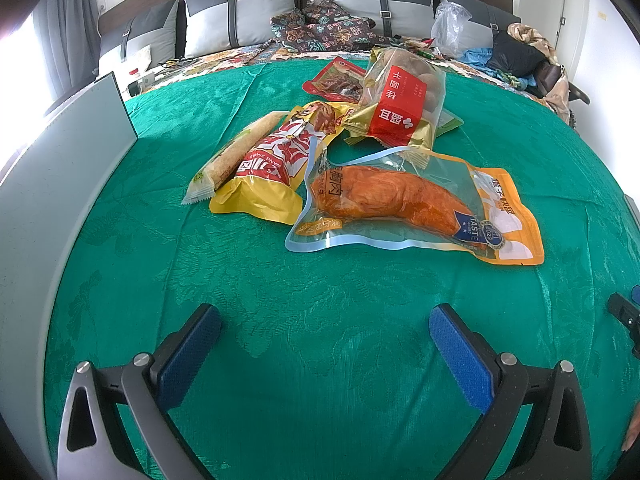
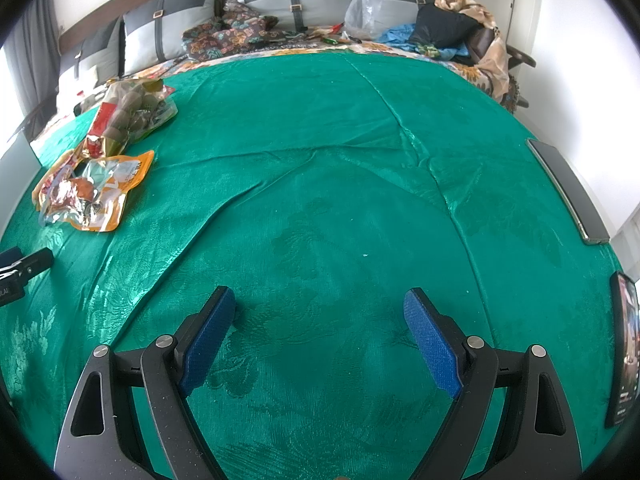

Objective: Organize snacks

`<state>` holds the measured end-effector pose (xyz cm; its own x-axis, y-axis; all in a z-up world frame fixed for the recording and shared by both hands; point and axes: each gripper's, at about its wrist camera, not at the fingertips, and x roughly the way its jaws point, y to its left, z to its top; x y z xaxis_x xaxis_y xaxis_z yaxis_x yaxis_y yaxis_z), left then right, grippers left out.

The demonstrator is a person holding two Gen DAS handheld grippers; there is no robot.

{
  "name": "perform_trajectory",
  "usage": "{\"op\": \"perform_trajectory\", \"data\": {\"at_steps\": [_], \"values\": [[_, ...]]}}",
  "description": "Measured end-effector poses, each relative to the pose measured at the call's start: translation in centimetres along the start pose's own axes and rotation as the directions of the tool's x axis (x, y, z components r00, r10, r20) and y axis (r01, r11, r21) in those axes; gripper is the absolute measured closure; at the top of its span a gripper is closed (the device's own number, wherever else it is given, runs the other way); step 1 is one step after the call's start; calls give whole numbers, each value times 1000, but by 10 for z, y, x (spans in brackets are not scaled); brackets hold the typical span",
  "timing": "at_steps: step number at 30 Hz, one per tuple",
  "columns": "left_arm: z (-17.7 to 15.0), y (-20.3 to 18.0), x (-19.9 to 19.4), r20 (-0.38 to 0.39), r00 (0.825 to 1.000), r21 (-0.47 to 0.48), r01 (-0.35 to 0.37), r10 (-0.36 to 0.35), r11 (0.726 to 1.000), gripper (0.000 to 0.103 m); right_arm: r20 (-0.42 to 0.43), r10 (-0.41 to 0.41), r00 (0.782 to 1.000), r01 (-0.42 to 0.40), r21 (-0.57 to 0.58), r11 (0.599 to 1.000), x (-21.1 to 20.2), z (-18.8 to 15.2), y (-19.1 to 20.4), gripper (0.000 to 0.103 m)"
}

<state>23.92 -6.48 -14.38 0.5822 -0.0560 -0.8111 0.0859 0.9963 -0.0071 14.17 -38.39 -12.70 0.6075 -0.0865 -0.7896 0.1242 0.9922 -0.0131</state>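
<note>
Left gripper (image 1: 325,320) and right gripper (image 2: 319,304): jaws apart, nothing between them, over the green bed cover (image 2: 340,184). Snack packets (image 1: 360,168) piled ahead of the left gripper, untouched.

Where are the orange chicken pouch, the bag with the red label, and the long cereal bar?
orange chicken pouch (image 1: 384,196), left wrist view, on the meat behind the clear window.
bag with the red label (image 1: 396,104), left wrist view, on the red label.
long cereal bar (image 1: 236,148), left wrist view, mid wrapper.
</note>
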Motion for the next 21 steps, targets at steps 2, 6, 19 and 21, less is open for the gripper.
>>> {"op": "perform_trajectory", "data": {"at_steps": [2,6,19,21], "values": [[0,0,0,0,1000,0,0,0,1000,0,-1,0,1000,0,0,1000,0,0,0,15],[0,0,0,0,1000,0,0,0,1000,0,-1,0,1000,0,0,1000,0,0,0,15],[0,0,0,0,1000,0,0,0,1000,0,-1,0,1000,0,1,1000,0,0,0,15],[0,0,0,-1,1000,0,0,0,1000,0,-1,0,1000,0,1,1000,0,0,0,15]]}}
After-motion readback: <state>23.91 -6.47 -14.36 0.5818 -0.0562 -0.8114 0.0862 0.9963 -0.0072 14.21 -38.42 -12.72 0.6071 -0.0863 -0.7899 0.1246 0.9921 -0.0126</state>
